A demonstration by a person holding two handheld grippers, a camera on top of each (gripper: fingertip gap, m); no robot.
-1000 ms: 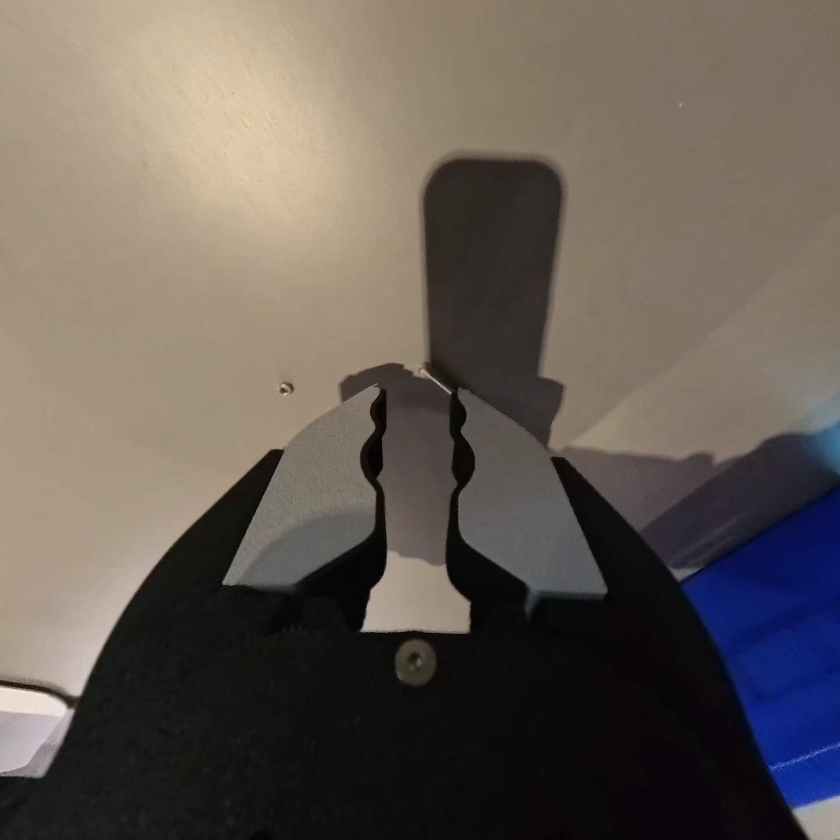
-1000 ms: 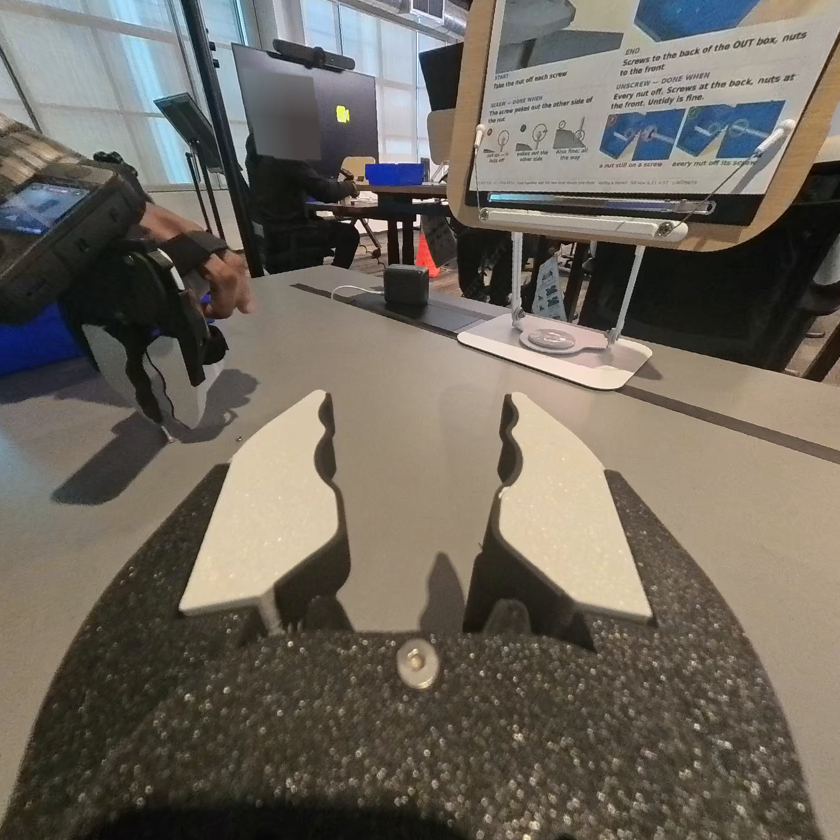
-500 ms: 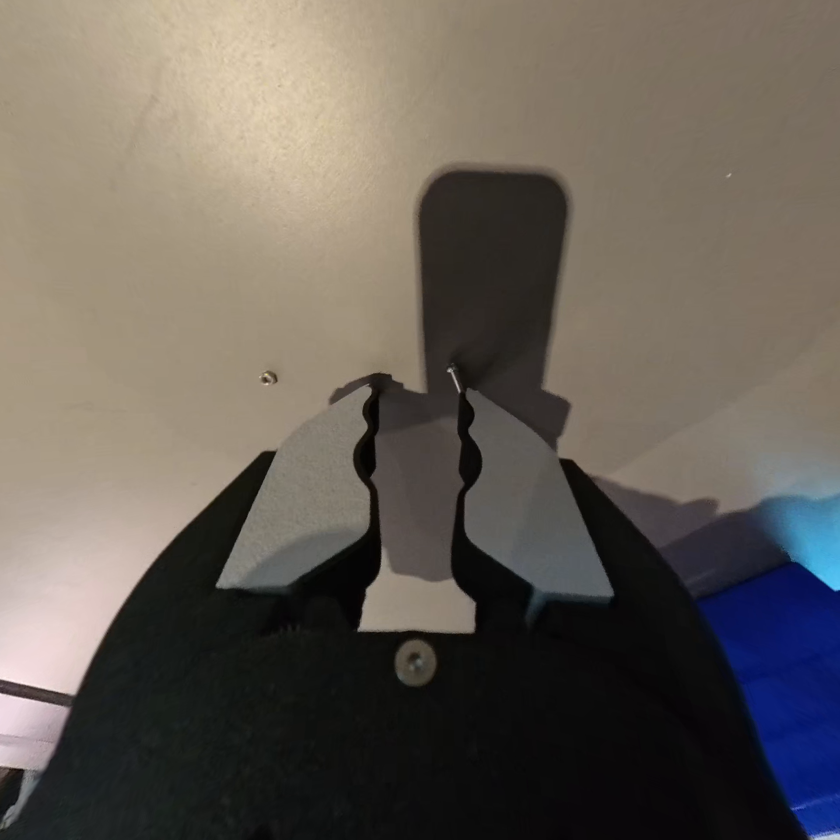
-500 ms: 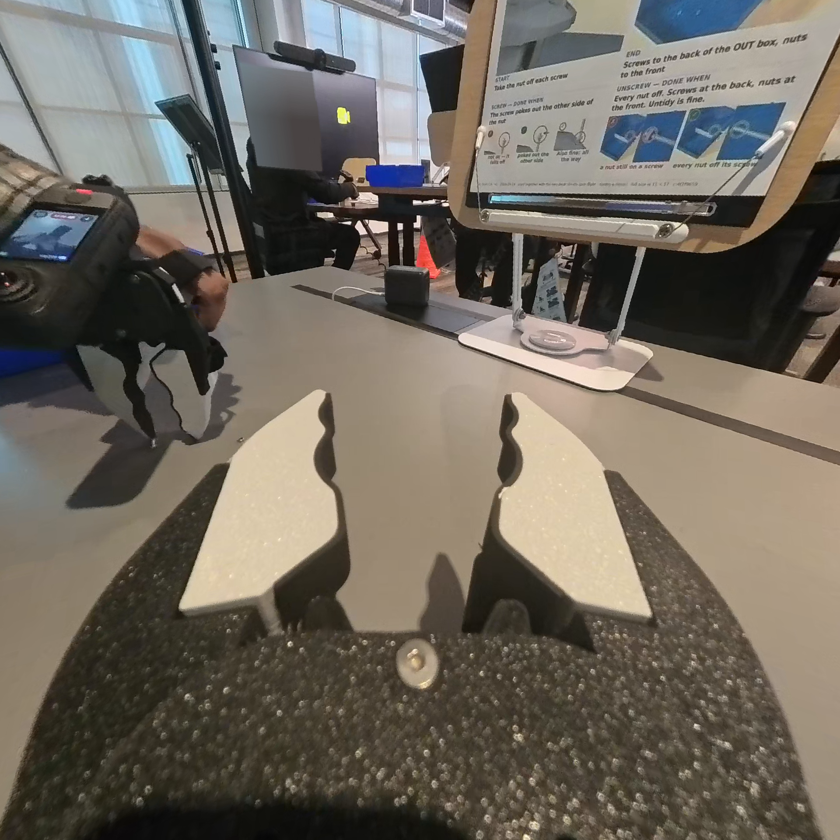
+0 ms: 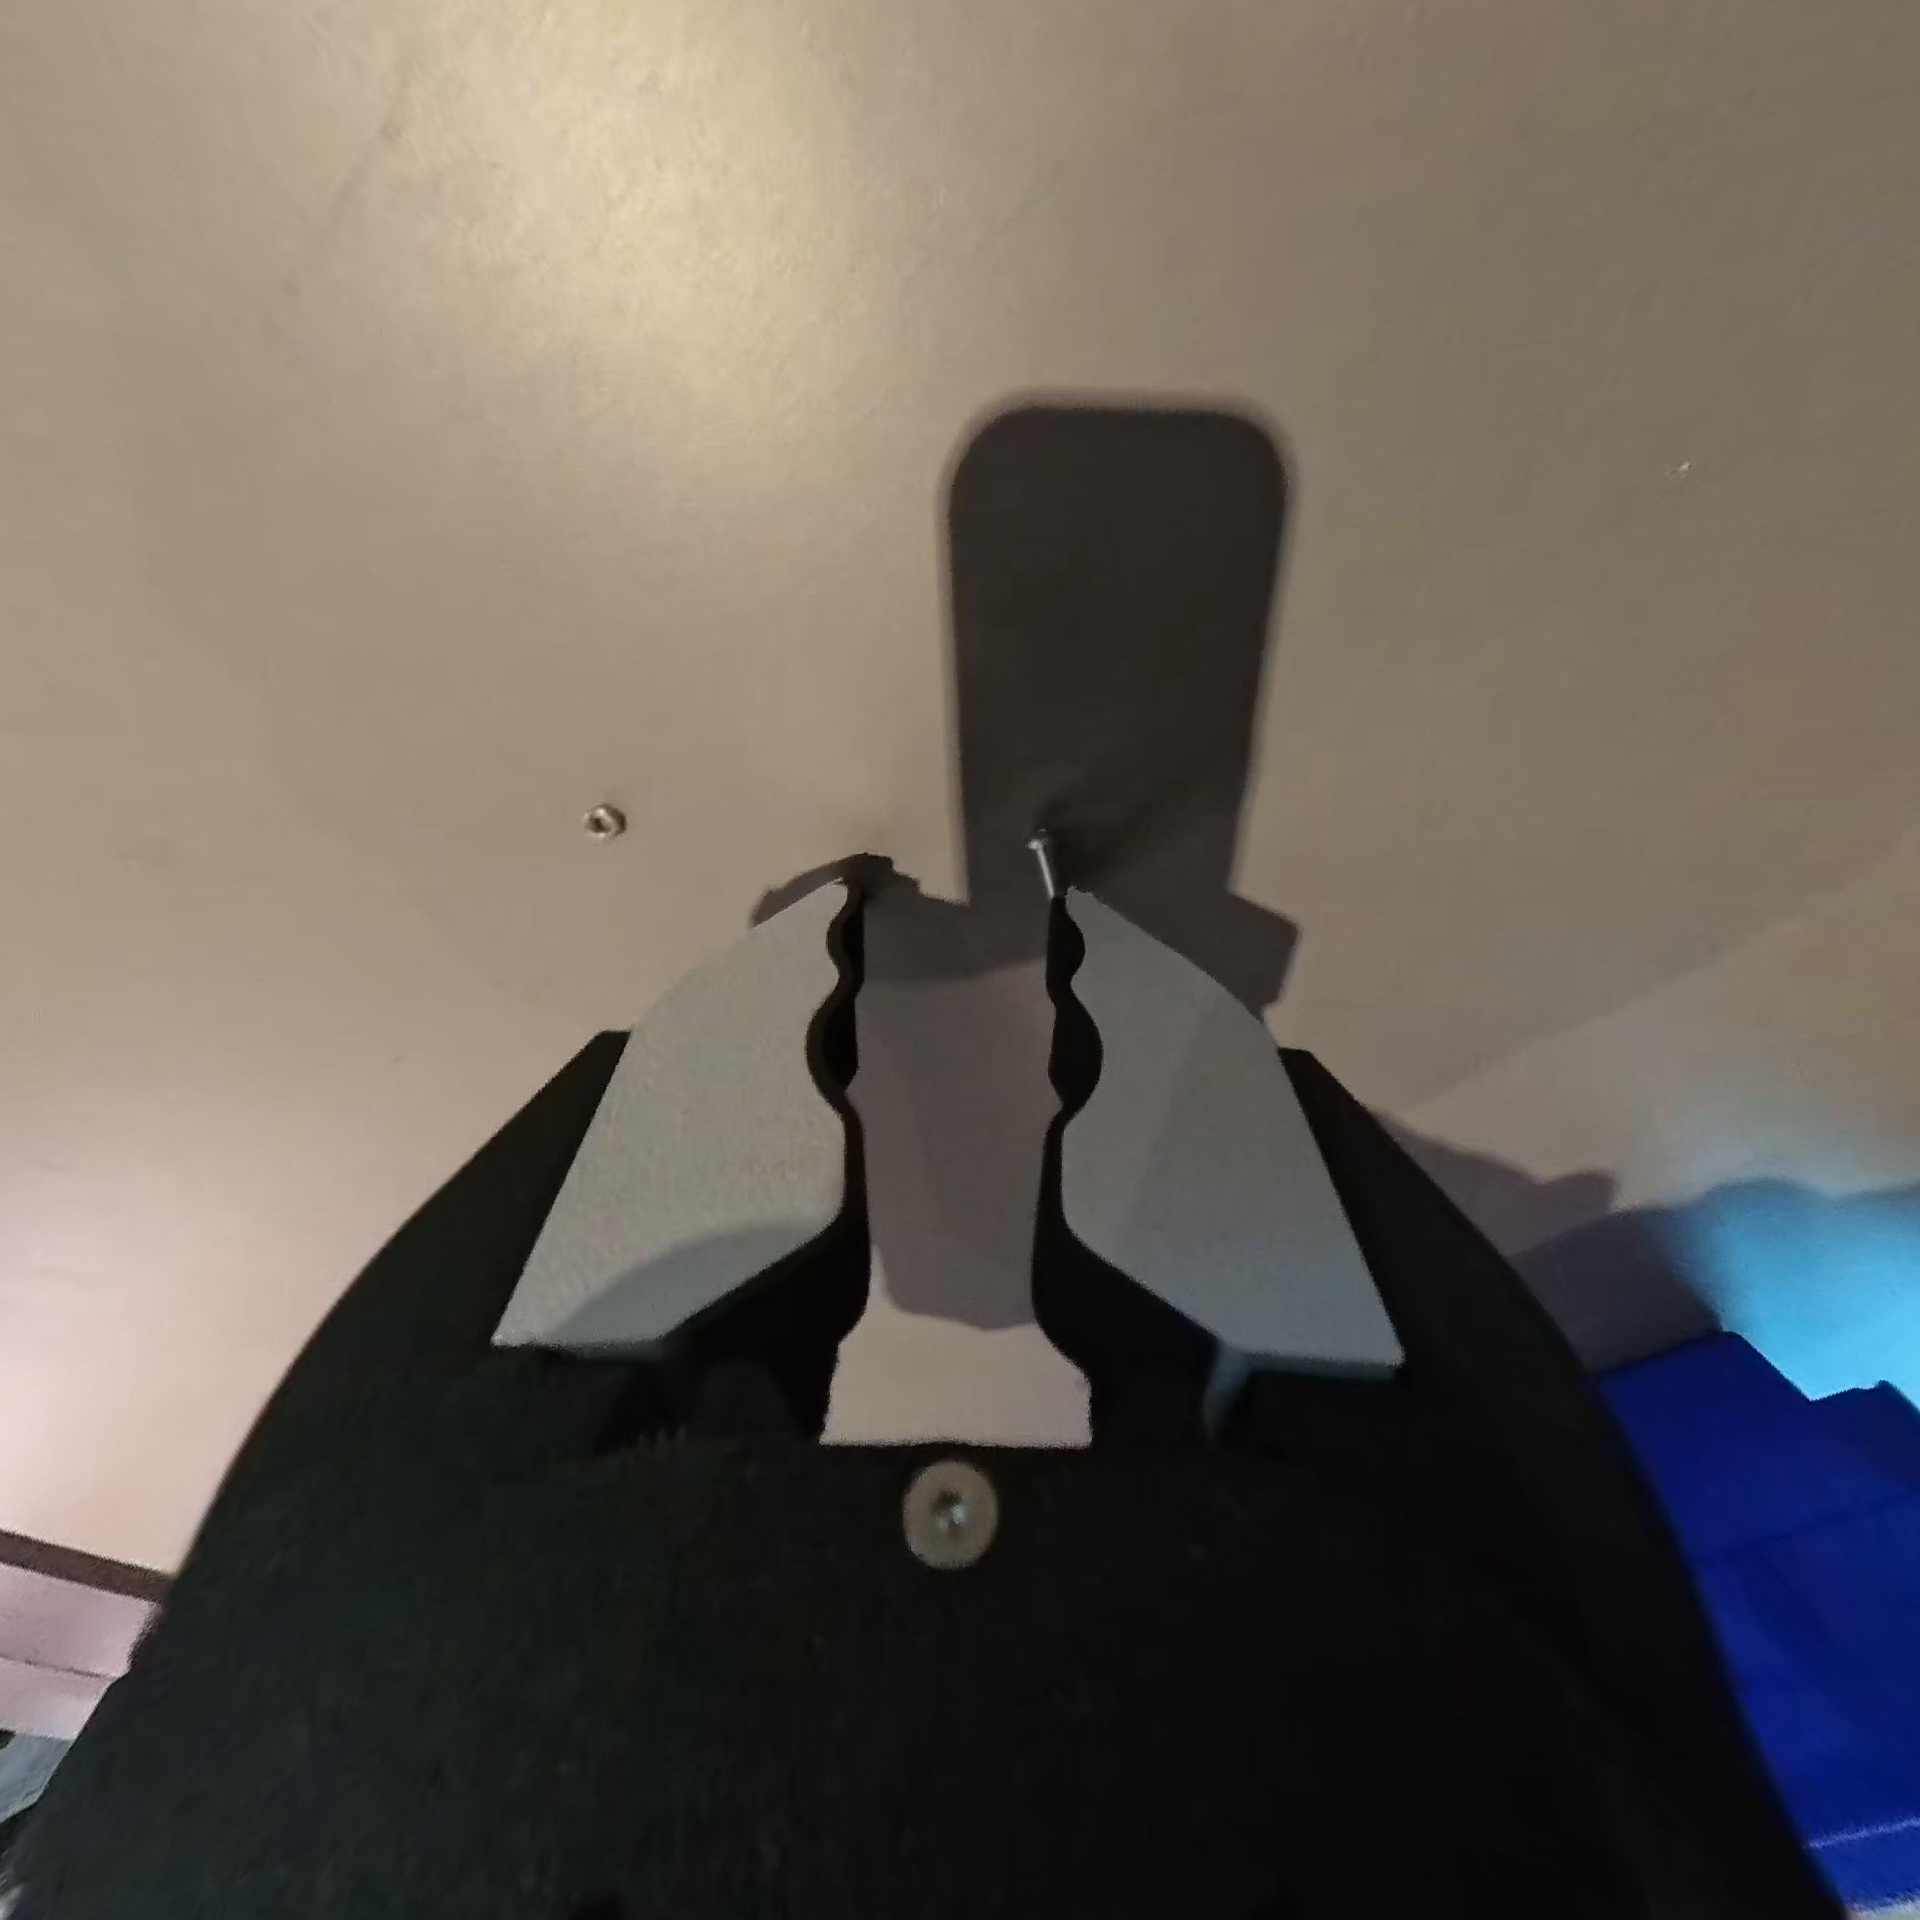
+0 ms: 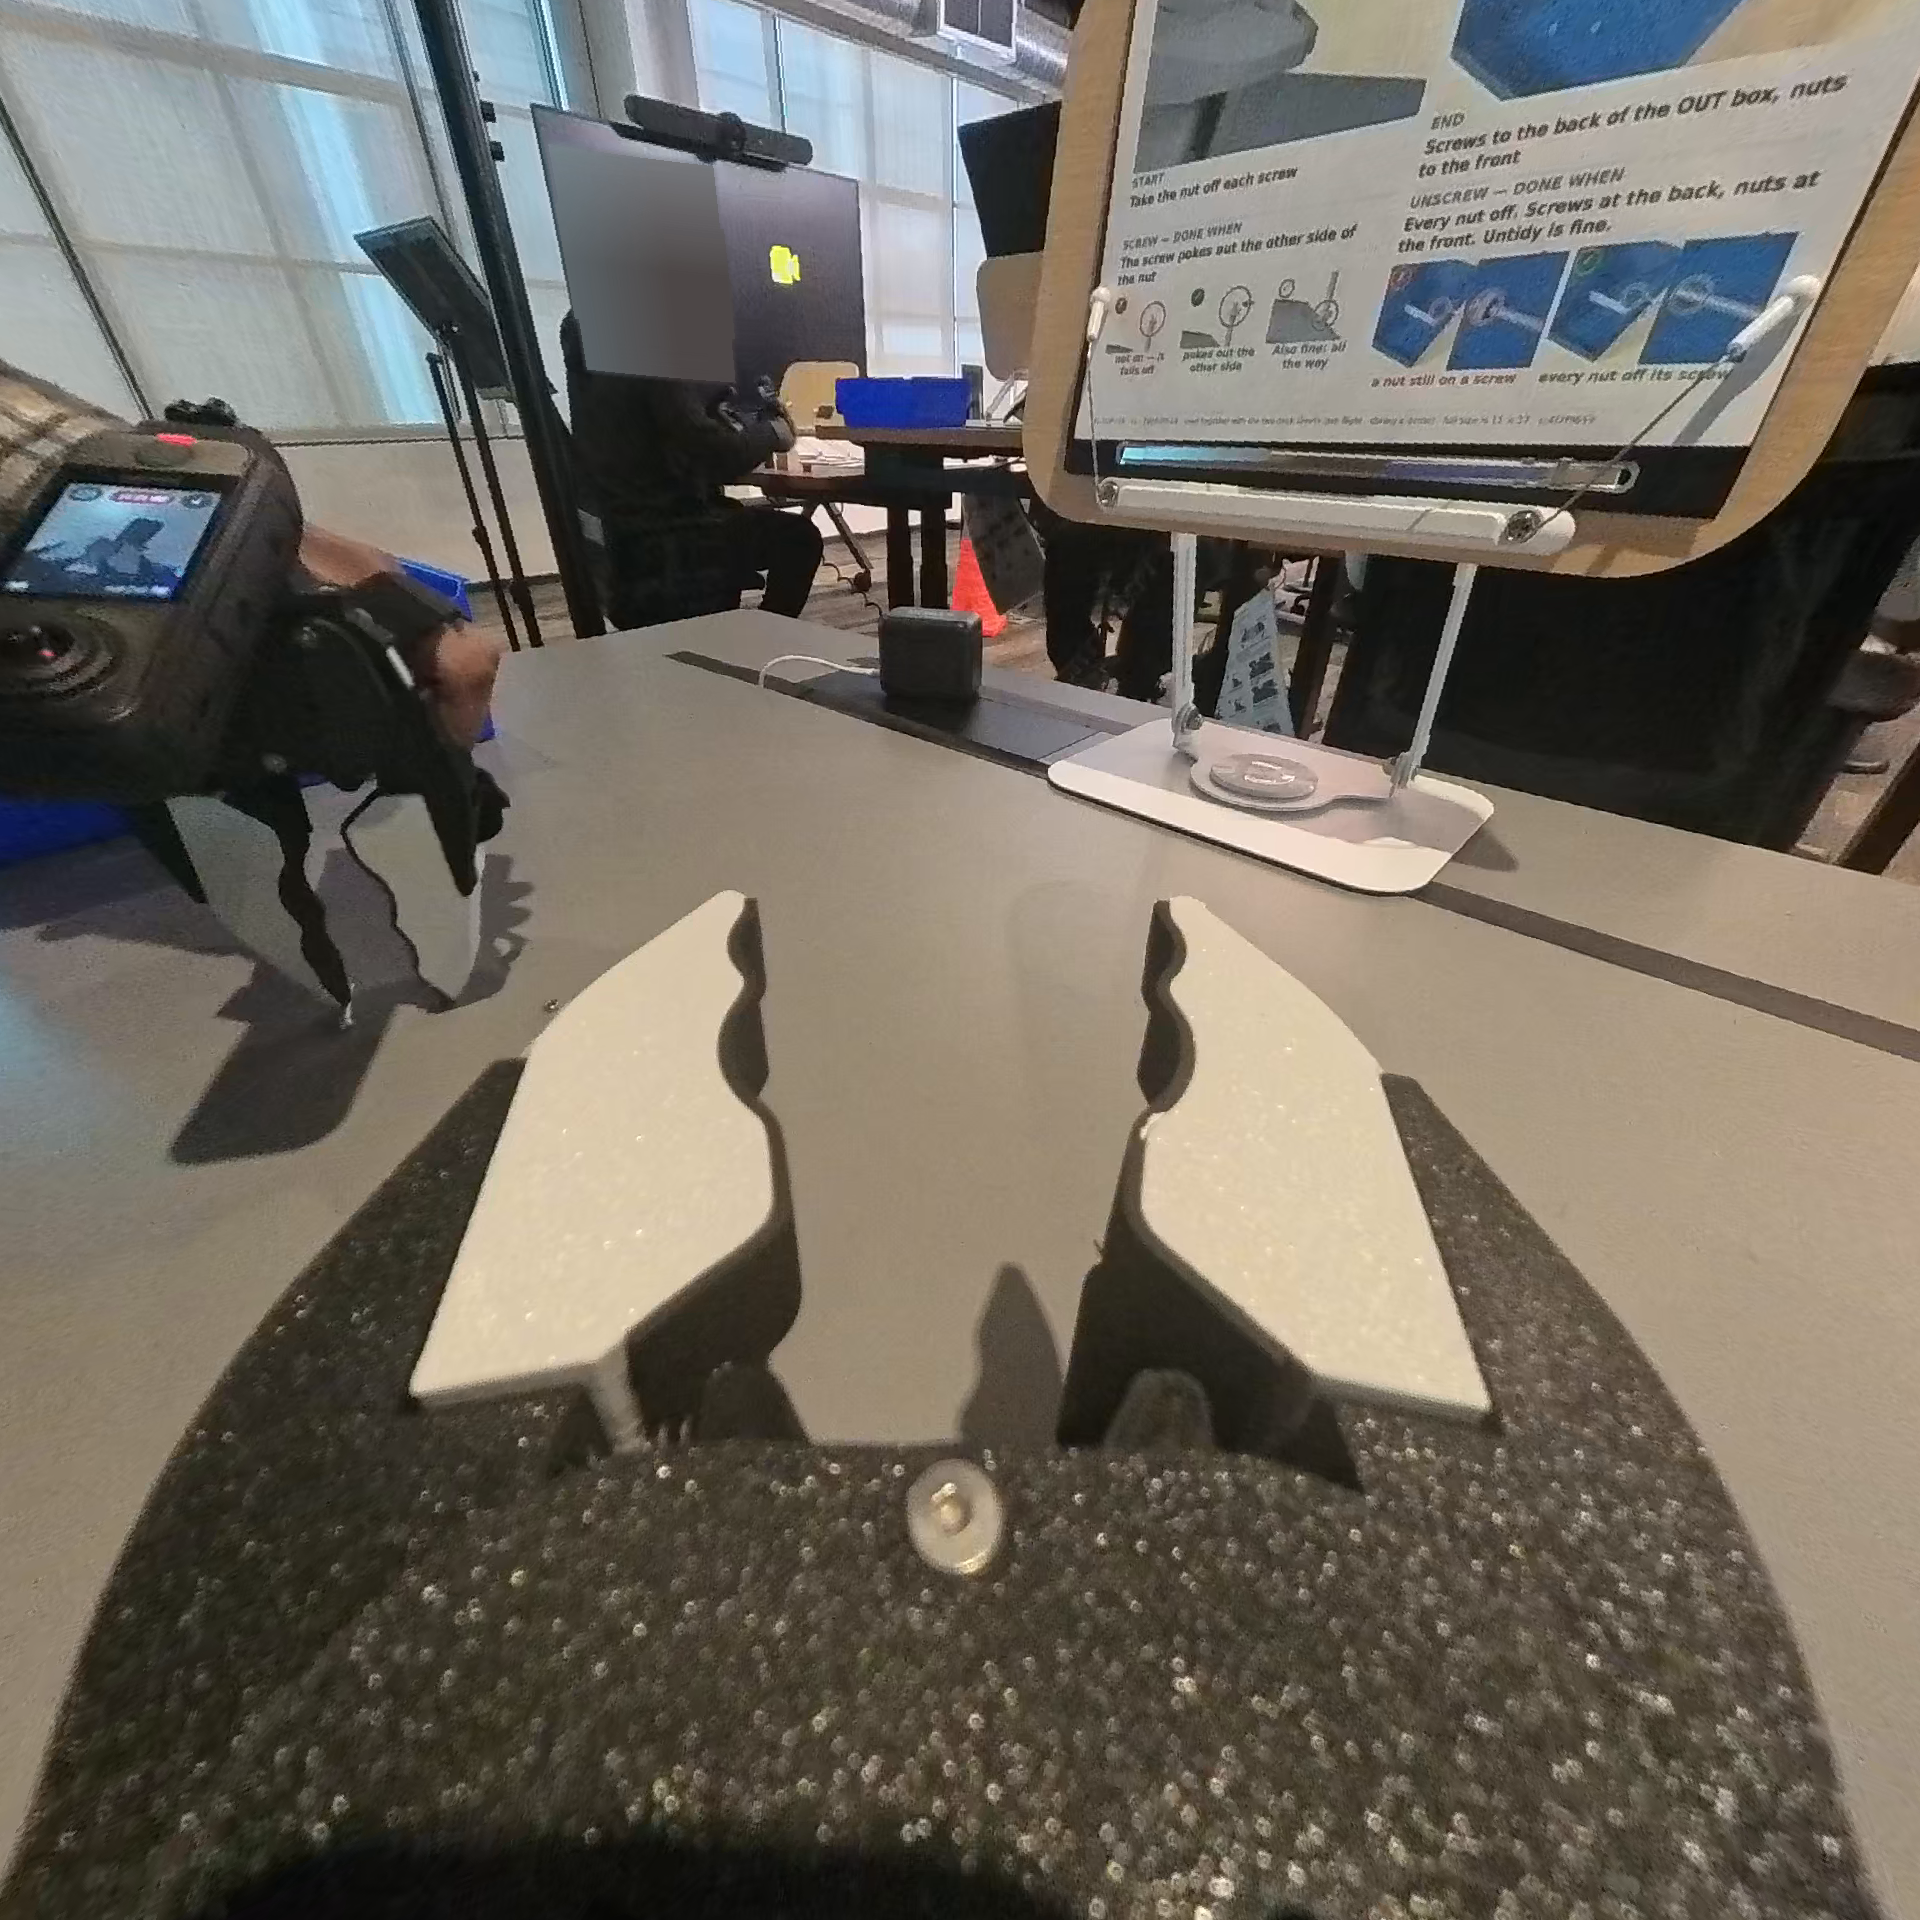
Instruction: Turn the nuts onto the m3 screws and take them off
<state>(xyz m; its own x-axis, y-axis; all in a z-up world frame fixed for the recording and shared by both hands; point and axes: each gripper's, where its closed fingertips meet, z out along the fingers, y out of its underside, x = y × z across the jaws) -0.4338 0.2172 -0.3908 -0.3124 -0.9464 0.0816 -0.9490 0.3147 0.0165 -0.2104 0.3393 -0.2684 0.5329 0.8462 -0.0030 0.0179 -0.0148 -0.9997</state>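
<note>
The left hand-held gripper (image 5: 961, 894) points steeply down at the grey desk (image 5: 520, 468), its two grey fingers parted by a moderate gap with nothing between them. A small silver screw (image 5: 1041, 864) sits right at the tip of its right finger, tilted; whether it is touching or stuck to that tip cannot be told. It lies inside the dark rounded shadow the tool casts on the desk. A single nut (image 5: 603, 822) lies flat on the bare surface off to the left of the finger tips, well apart from the screw. At the lower right edge of the left wrist view a blue bin (image 5: 1787, 1538) shows, close beside the gripper's black body. The right hand-held gripper (image 6: 956, 914) hovers low over the desk with its pale fingers spread wide and holding nothing. In its view the left tool, with a camera (image 6: 114, 582) mounted on top, stands at the far left, a person's hand (image 6: 457, 665) behind it. Farther back on the desk are a small dark cube with a white cable (image 6: 930, 655) and a white stand (image 6: 1278, 800) carrying an instruction board (image 6: 1455, 260). A person (image 6: 675, 488) sits at another table beyond.
</note>
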